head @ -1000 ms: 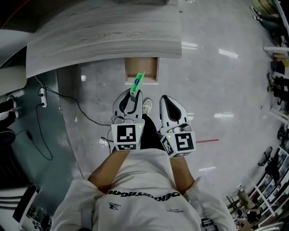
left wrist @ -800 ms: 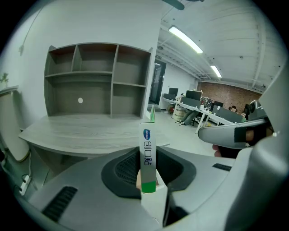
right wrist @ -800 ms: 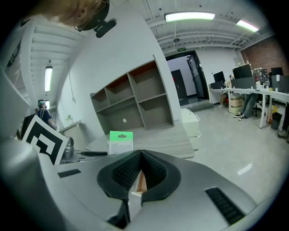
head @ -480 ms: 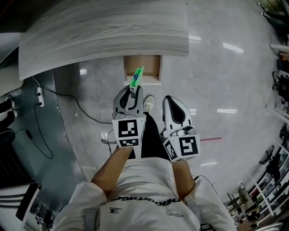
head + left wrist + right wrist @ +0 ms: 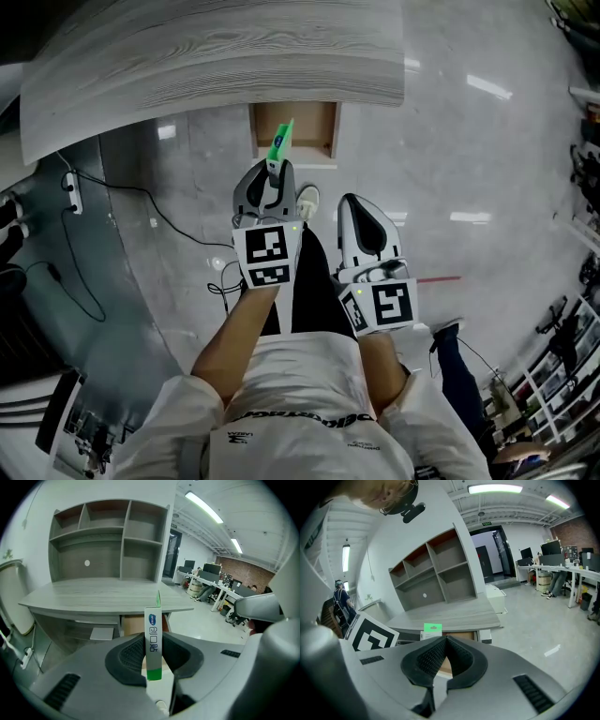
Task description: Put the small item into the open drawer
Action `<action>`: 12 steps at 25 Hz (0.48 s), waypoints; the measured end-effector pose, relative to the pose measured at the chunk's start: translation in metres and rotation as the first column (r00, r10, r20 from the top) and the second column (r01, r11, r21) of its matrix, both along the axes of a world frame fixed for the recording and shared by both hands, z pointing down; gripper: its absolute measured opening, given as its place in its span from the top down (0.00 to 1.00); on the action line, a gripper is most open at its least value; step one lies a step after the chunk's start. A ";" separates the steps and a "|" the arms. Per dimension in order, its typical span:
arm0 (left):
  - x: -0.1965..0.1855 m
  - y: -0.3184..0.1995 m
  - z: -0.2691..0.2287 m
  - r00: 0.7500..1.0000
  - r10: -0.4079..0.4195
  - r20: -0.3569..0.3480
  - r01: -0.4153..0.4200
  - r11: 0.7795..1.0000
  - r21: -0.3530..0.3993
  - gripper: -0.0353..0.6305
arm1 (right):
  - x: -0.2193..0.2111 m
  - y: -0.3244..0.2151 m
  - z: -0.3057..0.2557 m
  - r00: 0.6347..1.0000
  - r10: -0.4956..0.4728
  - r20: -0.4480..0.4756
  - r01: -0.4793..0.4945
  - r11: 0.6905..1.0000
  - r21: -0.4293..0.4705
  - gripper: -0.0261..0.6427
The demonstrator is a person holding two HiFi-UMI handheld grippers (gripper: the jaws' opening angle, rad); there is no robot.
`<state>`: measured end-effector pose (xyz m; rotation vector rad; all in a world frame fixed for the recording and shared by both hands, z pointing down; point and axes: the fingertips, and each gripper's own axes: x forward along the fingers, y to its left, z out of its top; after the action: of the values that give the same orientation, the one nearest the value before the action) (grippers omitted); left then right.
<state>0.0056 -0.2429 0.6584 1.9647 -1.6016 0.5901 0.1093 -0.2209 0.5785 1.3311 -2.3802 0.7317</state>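
Because the drawer [image 5: 316, 131] gapes at twelve o'clock, left gripper [image 5: 271, 171] clamps box [image 5: 281, 145] pointing there; right gripper [image 5: 360, 208] rests, jaws together, empty.

The open drawer [image 5: 314, 131] juts from under the table [image 5: 216, 56], whose rear carries a shelf unit [image 5: 110, 541]. Before the drawer, the left tool [image 5: 272, 171] has a packet [image 5: 279, 142] between its jaws, reaching over the drawer's front. The right tool [image 5: 354, 202] sits just right, slightly farther back. A cable [image 5: 159, 216] lies on the floor at left.
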 end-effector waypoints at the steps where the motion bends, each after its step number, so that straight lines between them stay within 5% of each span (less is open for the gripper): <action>1: 0.000 -0.003 0.005 1.000 -0.005 0.001 0.005 1.000 -0.006 0.79 | 0.000 -0.001 0.003 1.000 -0.001 0.000 0.001 1.000 -0.005 0.92; 12: 0.001 -0.023 0.068 0.999 -0.040 0.032 0.042 0.996 -0.080 0.79 | 0.003 -0.008 0.035 1.000 -0.005 0.005 0.005 0.999 -0.039 0.92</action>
<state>0.0071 -0.2661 0.7263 1.8687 -1.6070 0.6603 0.1124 -0.2286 0.6132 1.3093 -2.3600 0.7765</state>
